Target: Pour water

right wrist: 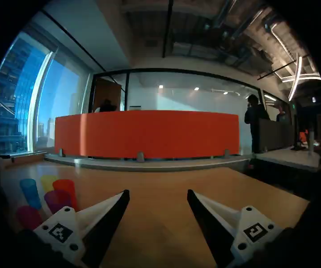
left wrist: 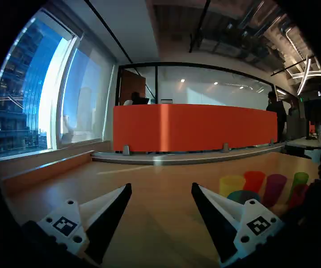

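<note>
- The left hand-held gripper [left wrist: 161, 185] hangs low over the bench [left wrist: 160, 165], its two fingers wide apart and nothing between them.
- The right hand-held gripper [right wrist: 158, 191] is the same, spread and empty above bare wood.
- The cups [left wrist: 254, 181], a tight bunch of coloured tumblers, stand at about 2 o'clock from the left one and at about 10 o'clock from the right one [right wrist: 57, 192], so they lie between the two. Which of them holds water I cannot tell.
- Risk, as I judge it: the cups stand so close together that a spread finger going for one could knock over its neighbour. A light cup squeezed off-centre may tilt and spill.
- At 12 o'clock an orange screen [left wrist: 192, 127] closes the bench's far edge.
- Beyond it, at 1 o'clock, a person [left wrist: 276, 111] stands.
</note>
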